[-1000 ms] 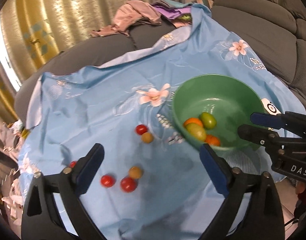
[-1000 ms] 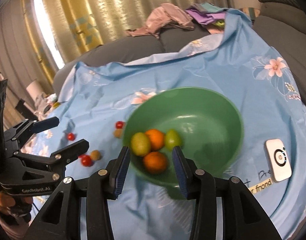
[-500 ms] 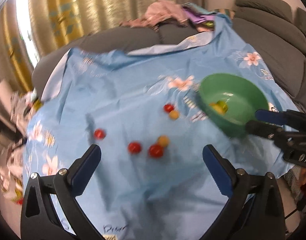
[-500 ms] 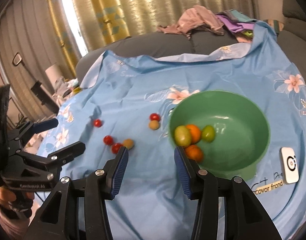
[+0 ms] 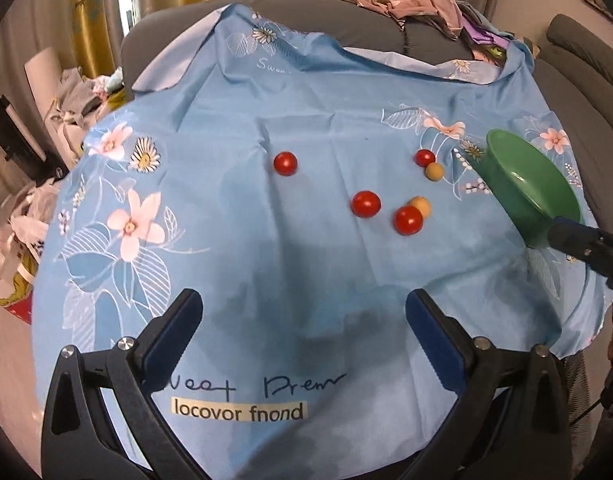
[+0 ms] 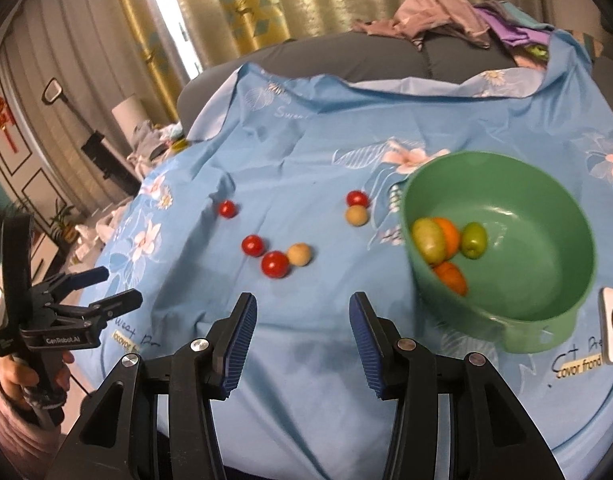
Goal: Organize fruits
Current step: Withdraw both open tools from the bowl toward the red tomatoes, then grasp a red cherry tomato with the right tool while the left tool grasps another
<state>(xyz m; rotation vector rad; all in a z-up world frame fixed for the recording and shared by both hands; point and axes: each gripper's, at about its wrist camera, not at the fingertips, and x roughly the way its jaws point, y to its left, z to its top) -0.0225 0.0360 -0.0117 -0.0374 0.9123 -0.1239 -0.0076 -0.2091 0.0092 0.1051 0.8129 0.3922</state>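
Both grippers were empty: your left gripper (image 5: 302,334) had its fingers spread wide, your right gripper (image 6: 302,340) roughly half open. Six small round fruits, four glossy red (image 6: 274,264) and two tan (image 6: 299,254), lay loose on the wrinkled blue floral cloth (image 5: 246,240) over the counter, left of the green plastic bowl (image 6: 562,280) holding four larger fruits. Judged risks: round fruit rolling off when nudged; touching pairs inviting double grasps; soft skins splitting under pressure.

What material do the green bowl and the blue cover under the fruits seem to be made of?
Green bowl: probably plastic, smooth and slightly glossy, with soft white highlights on its inner wall and an even colour.
Blue cover: thin woven fabric, matte to faintly shiny; it creases, drapes over the sofa and has printed flowers.
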